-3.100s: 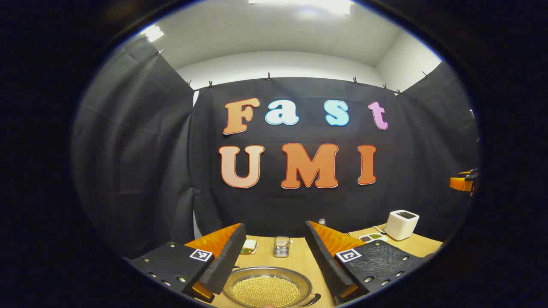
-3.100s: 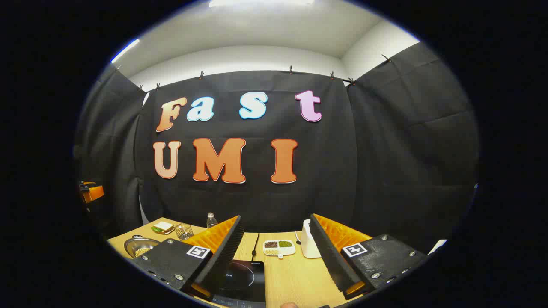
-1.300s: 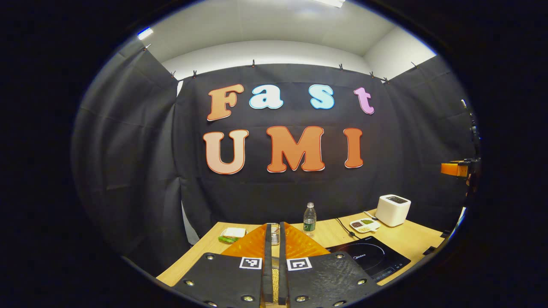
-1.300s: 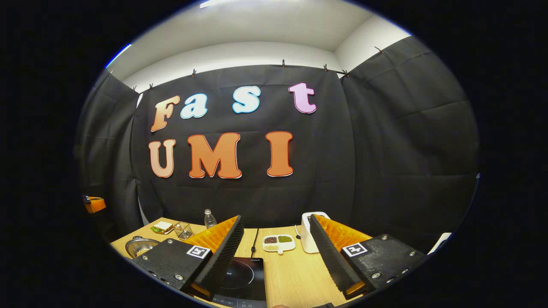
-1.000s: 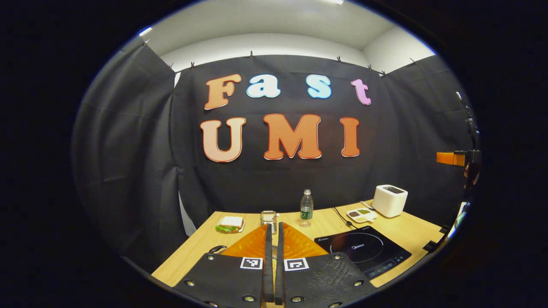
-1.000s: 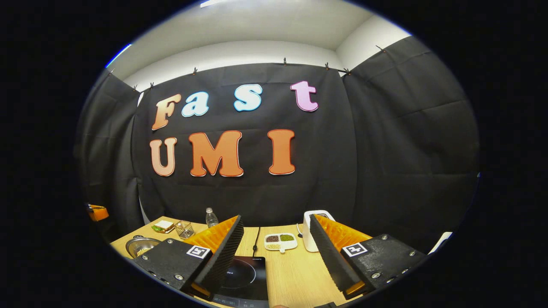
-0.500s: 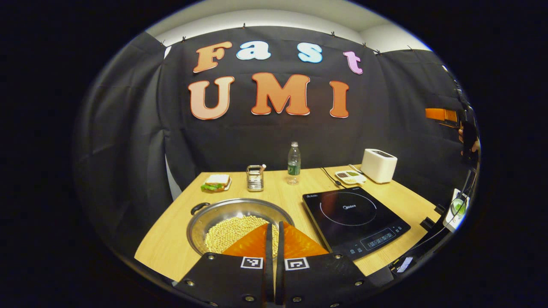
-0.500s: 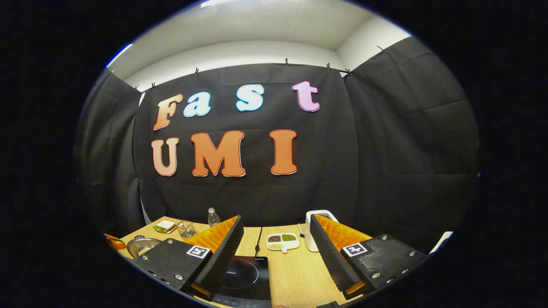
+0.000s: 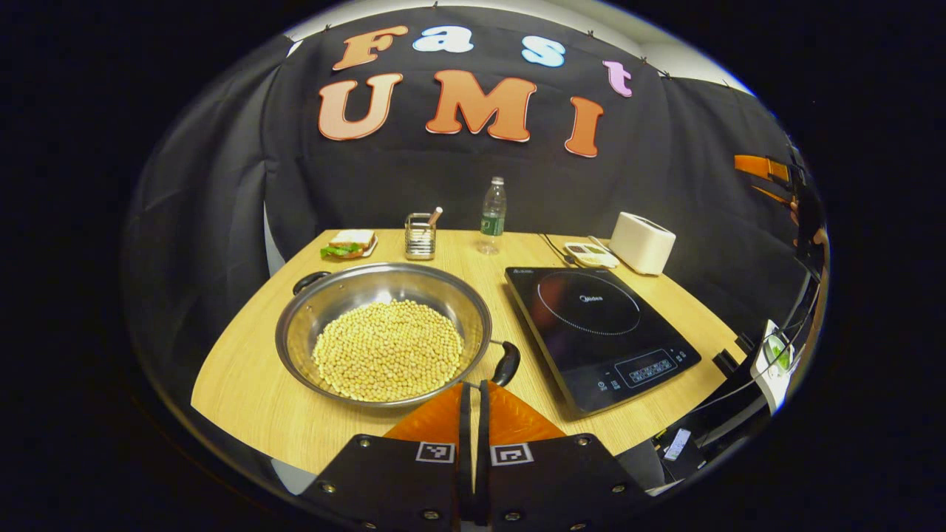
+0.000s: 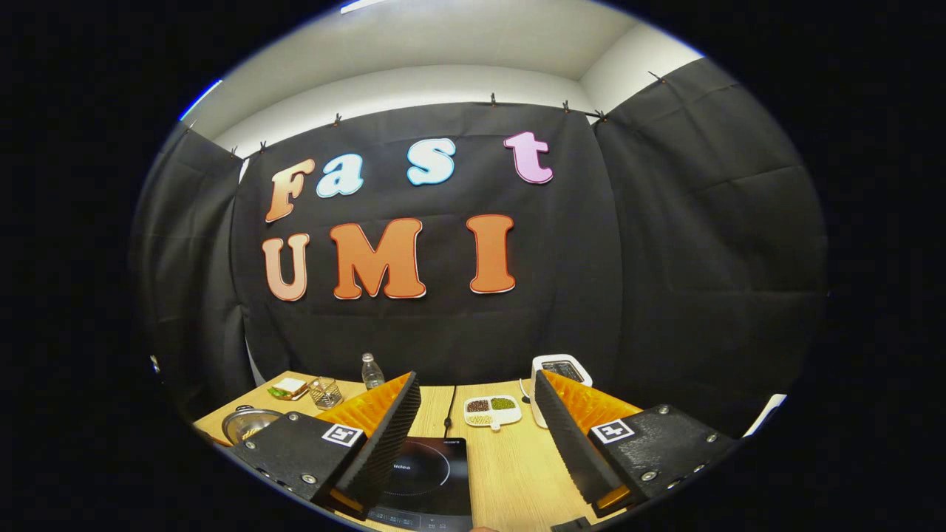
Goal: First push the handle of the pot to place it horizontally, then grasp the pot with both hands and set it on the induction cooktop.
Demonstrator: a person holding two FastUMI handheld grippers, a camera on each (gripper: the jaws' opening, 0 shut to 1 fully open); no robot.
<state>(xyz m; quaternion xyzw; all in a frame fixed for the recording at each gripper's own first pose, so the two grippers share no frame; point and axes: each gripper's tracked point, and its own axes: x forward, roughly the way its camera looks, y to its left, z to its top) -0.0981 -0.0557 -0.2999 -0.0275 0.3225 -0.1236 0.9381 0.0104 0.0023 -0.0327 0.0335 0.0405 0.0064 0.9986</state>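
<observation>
Looking along my left gripper, I see its two fingers pressed together with nothing between them, and they hang above the near edge of the wooden table. Just ahead of the tips and a little to their left stands the pot, a wide steel one filled with pale beans. One dark handle points toward the fingertips, just beyond them on their right side — I cannot tell if it touches them — and the other handle is on the far left of the rim. Ahead and to the right of this gripper lies the induction cooktop, beside the pot but apart from it. Behind them I see a sandwich, a small wire holder, a water bottle, a divided dish and a white toaster. My right gripper is spread wide and holds nothing — the cooktop is below and between its fingers, and the pot is far on its left.
</observation>
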